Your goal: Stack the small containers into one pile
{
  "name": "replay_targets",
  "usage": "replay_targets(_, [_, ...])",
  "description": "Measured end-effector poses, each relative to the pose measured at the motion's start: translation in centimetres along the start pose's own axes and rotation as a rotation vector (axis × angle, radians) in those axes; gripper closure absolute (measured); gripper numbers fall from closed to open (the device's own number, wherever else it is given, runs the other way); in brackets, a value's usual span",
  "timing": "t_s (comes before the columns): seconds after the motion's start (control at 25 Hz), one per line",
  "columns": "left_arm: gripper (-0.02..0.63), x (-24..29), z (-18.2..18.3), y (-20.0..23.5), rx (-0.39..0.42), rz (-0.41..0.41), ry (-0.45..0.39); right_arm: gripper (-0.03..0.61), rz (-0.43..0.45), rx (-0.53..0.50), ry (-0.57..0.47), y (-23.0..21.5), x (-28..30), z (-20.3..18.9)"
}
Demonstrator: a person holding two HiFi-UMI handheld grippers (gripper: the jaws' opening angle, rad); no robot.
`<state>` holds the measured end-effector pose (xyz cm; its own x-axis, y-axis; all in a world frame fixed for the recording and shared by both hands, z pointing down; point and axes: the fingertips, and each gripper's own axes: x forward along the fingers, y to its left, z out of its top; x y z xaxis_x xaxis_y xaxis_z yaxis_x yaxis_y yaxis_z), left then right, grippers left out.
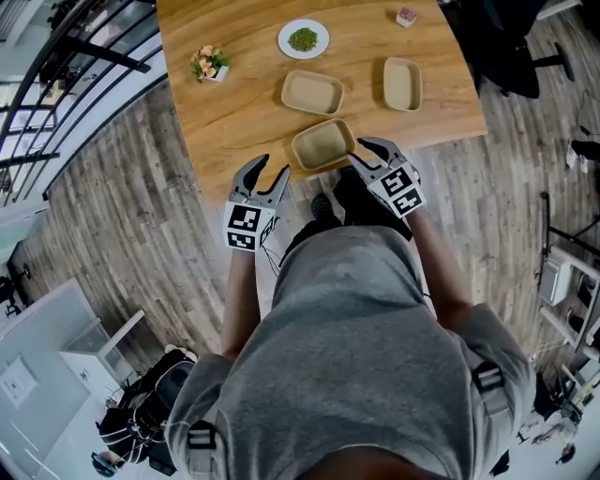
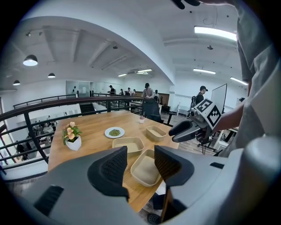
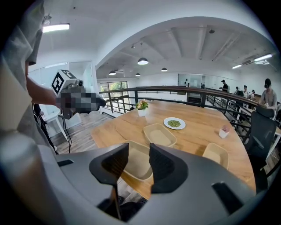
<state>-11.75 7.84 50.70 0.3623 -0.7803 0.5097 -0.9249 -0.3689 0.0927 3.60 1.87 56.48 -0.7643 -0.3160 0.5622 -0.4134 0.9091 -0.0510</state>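
Observation:
Three shallow beige containers lie apart on the wooden table (image 1: pixel 234 122): a near one (image 1: pixel 322 144) at the front edge, a middle one (image 1: pixel 312 91) behind it, and a third (image 1: pixel 402 83) to the right. My left gripper (image 1: pixel 267 174) hangs open off the front edge, left of the near container. Just right of that container's front corner my right gripper (image 1: pixel 362 157) is open too. In the left gripper view, the near container (image 2: pixel 145 169) shows through the empty gap of the left gripper (image 2: pixel 139 165). The right gripper (image 3: pixel 138 162) frames the same container (image 3: pixel 131 151), apart from it.
A white plate of green bits (image 1: pixel 303 38) sits at the back of the table. A small flower pot (image 1: pixel 208 64) stands at the back left and a small pink pot (image 1: pixel 406 16) at the back right. Black railings and wood floor surround the table. Office chairs stand beyond it.

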Motion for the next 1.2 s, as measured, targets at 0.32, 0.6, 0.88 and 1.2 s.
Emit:
replay_targets(0.32, [0.411, 2.4, 1.4, 1.4, -0.029, 0.048, 0.016, 0.419, 0.091, 0.022, 0.125, -1.8, 2.4, -2.6])
replay_targets(0.6, [0.411, 4.7, 1.8, 2.5, -0.075, 0.104, 0.011, 0.419, 0.185, -0.018, 0.196, -3.7, 4.8, -4.6])
replay_targets(0.88, [0.411, 5.9, 1.1, 3.3, -0.089, 0.066, 0.031, 0.423, 0.173, 0.014, 0.251, -4.7, 5.8, -5.6])
replay_targets(1.2, [0.411, 6.1, 1.4, 7.0, -0.055, -0.045, 0.007, 0.425, 0.049, 0.118, 0.303, -3.6, 7.6, -6.7])
